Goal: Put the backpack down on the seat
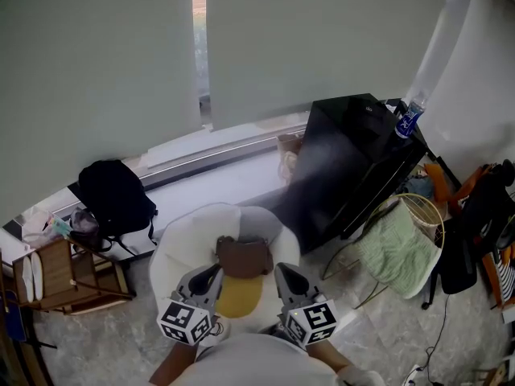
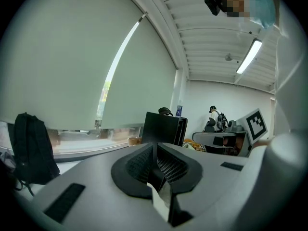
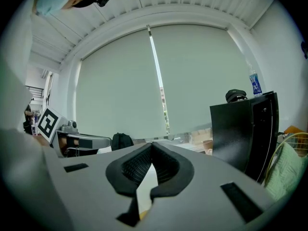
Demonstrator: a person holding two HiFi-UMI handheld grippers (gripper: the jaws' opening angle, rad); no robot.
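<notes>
A small brown and yellow bag [image 1: 241, 270] lies on the round white seat [image 1: 181, 244] just in front of me. My left gripper [image 1: 211, 278] and right gripper [image 1: 287, 278] flank it, pointing forward. In both gripper views the jaws meet at the tips with nothing seen between them: left gripper [image 2: 155, 146], right gripper [image 3: 151, 144]. A black backpack [image 1: 117, 195] leans against the window ledge [image 1: 209, 155] at the left, away from both grippers. The black backpack [image 2: 31, 148] stands at the left gripper view's left edge, and the black backpack [image 3: 121, 141] shows small in the right gripper view.
A tall black cabinet [image 1: 354, 159] stands right of the seat with a water bottle [image 1: 409, 119] on top. A wooden rack [image 1: 68, 276] is at the left. A wire basket with green cloth [image 1: 398, 244] and dark bags [image 1: 483, 215] crowd the right side.
</notes>
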